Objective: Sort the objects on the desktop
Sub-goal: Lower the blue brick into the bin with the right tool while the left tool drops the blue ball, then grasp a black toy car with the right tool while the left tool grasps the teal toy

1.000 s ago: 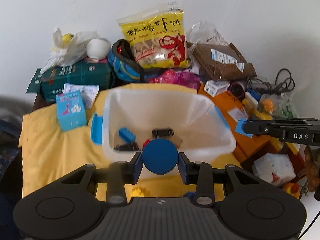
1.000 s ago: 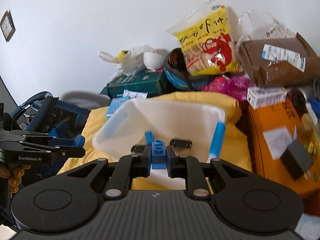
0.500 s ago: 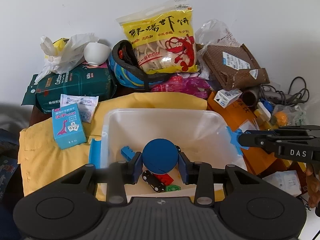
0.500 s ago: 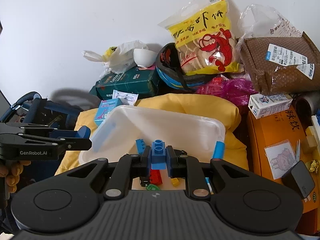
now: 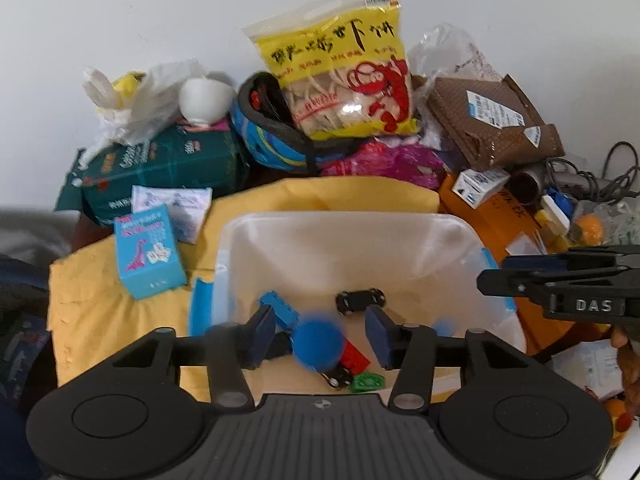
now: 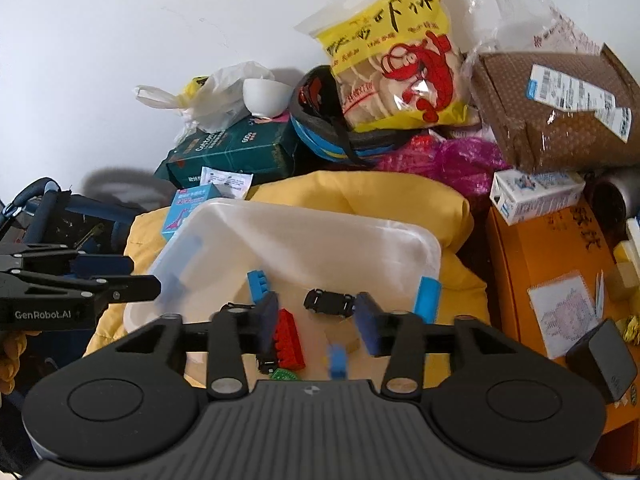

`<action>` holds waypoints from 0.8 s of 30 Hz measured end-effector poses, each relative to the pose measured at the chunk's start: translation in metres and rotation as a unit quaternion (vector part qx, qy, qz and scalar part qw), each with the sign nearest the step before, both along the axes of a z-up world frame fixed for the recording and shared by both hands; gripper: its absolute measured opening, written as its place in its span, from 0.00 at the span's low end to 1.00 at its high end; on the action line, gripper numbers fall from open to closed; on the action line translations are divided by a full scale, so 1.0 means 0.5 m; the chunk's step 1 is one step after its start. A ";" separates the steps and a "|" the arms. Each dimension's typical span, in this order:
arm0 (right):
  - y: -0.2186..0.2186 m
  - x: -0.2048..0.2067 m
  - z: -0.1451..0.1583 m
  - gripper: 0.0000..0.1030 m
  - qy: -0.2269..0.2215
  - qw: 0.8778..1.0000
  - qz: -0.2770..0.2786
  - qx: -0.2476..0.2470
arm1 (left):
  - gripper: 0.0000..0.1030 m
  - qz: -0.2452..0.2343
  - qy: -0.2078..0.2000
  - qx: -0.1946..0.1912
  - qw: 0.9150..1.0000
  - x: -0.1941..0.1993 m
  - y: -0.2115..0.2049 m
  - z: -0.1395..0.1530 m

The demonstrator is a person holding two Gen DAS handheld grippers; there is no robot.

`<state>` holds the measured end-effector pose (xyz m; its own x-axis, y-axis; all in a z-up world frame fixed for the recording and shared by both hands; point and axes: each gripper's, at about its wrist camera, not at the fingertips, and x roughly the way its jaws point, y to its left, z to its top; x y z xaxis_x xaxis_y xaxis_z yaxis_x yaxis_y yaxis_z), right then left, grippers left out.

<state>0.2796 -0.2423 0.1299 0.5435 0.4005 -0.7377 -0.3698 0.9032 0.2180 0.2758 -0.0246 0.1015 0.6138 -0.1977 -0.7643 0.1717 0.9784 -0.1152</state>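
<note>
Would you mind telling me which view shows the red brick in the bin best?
The right wrist view: the red brick lies studs-up, only its left edge hidden by a finger. In the left wrist view, the blurred blue ball covers most of it.

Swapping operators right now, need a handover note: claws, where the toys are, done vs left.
Left claw: open, over the white bin; the blue disc sits blurred between its fingers, apparently just let go.
Right claw: open, also over the bin; the small blue brick is blurred beneath it, apparently dropping.
Already in the bin: a blue brick, a red brick, a black toy car, a green piece.
Left: confirm both pieces settled inside, then pull back. The blue card box lies on the yellow cloth outside the bin, possibly next.
</note>
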 end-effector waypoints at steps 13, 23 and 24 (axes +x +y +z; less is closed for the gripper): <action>-0.007 -0.256 -0.132 0.46 0.010 0.997 0.079 -0.019 | 0.52 -0.049 -0.009 0.017 0.999 -0.263 -0.004 -0.144; 0.064 -0.400 -0.295 0.45 0.068 0.991 0.098 -0.054 | 0.51 -0.037 0.067 0.031 0.997 -0.354 -0.033 -0.321; 0.068 -0.404 -0.301 0.45 0.067 0.991 0.097 -0.059 | 0.51 -0.038 0.065 0.032 0.997 -0.355 -0.038 -0.325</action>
